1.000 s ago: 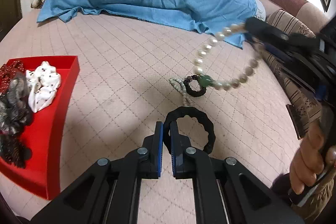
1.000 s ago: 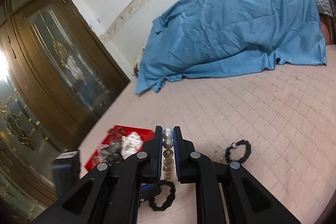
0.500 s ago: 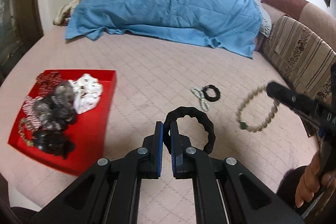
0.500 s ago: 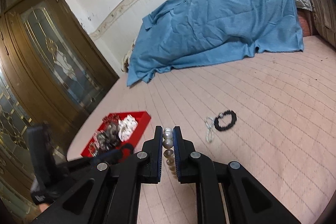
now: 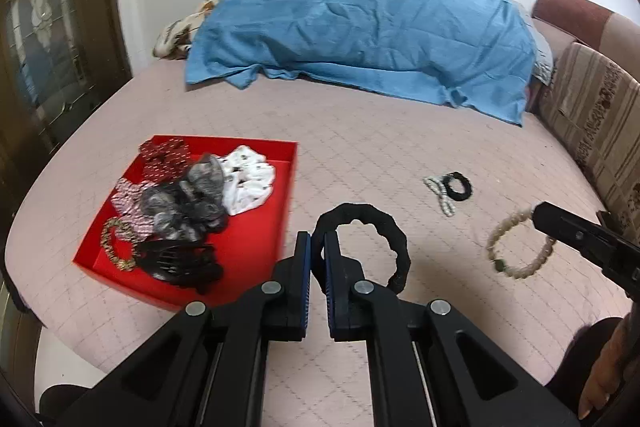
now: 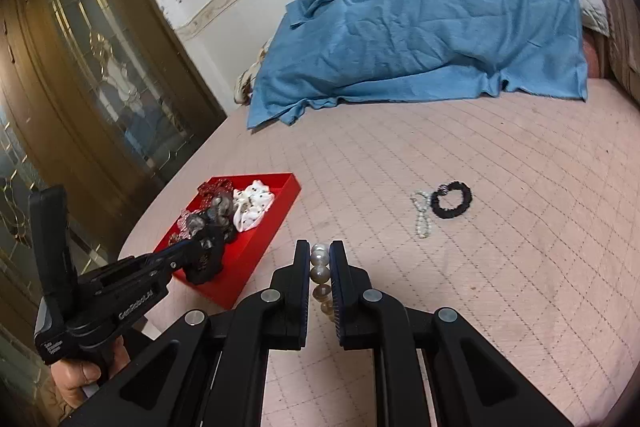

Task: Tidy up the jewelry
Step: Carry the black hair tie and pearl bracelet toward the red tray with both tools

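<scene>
My left gripper (image 5: pixel 318 257) is shut on a black scrunchie bracelet (image 5: pixel 386 227), held above the pink bed just right of the red tray (image 5: pixel 256 247). My right gripper (image 6: pixel 320 267) is shut on a cream bead bracelet (image 6: pixel 320 275); the same bracelet shows hanging in the left wrist view (image 5: pixel 516 247), with a green bead. A small black bracelet (image 6: pixel 454 201) and a pale bead strand (image 6: pixel 422 215) lie side by side on the bed, right of the tray. The left gripper also shows in the right wrist view (image 6: pixel 192 251), over the tray.
The red tray (image 6: pixel 280 211) holds several scrunchies, a black hair clip (image 5: pixel 176 259) and a gold bracelet (image 5: pixel 114 243). A blue sheet (image 5: pixel 360 31) covers a heap at the far side. A striped sofa (image 5: pixel 592 115) stands right, a wooden door (image 6: pixel 80 87) left.
Both grippers have pulled back and up from the bed with their bracelets; the left one has swung left toward the red tray, which now shows fully.
</scene>
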### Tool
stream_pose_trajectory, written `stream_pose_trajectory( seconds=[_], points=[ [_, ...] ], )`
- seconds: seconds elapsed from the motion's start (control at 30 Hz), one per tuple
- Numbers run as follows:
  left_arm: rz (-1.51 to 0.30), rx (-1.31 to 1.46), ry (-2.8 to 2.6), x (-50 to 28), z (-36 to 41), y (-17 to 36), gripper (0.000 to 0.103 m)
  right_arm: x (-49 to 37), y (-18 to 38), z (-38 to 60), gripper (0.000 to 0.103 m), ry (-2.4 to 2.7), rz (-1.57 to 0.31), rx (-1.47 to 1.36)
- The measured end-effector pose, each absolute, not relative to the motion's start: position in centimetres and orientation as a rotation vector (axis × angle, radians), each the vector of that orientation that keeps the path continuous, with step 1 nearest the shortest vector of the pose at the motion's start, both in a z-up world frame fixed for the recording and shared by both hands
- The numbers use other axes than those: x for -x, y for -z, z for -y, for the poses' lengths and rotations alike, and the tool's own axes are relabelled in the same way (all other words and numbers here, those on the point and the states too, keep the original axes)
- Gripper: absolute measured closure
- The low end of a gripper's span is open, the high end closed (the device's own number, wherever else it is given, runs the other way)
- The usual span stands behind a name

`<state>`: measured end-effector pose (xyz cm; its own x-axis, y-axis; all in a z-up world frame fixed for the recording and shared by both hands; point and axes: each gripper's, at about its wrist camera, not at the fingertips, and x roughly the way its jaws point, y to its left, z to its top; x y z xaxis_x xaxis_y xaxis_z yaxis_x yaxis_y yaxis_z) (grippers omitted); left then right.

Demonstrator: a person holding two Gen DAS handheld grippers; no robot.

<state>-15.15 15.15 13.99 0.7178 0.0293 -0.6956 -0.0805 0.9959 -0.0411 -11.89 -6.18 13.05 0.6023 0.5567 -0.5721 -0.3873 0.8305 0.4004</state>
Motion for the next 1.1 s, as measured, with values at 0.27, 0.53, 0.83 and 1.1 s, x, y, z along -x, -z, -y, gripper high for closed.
stream_pose_trajectory(
  seconds=[0.27,0.53,0.83,1.1],
  points=[
    [-0.774,0.118,-0.098,15.8,-17.8,-13.5,0.097,12.5,-13.6,3.3,0.092,-0.574,-0.758,-0.184],
    [-0.771,0.142,-0.13,16.1,-19.9,-13.1,0.097,12.8,-14.2,0.3,0.092,-0.597,-0.765,-0.126],
    [-0.776,0.169,-0.165,16.2,-22.2,-12.4,0.097,12.5,-15.1,-3.1,0.092,-0.633,-0.772,-0.078],
    [-0.779,0.194,-0.176,16.2,-23.5,-11.7,0.097,11.7,-15.9,-6.1,0.092,-0.664,-0.774,-0.051]
  ],
)
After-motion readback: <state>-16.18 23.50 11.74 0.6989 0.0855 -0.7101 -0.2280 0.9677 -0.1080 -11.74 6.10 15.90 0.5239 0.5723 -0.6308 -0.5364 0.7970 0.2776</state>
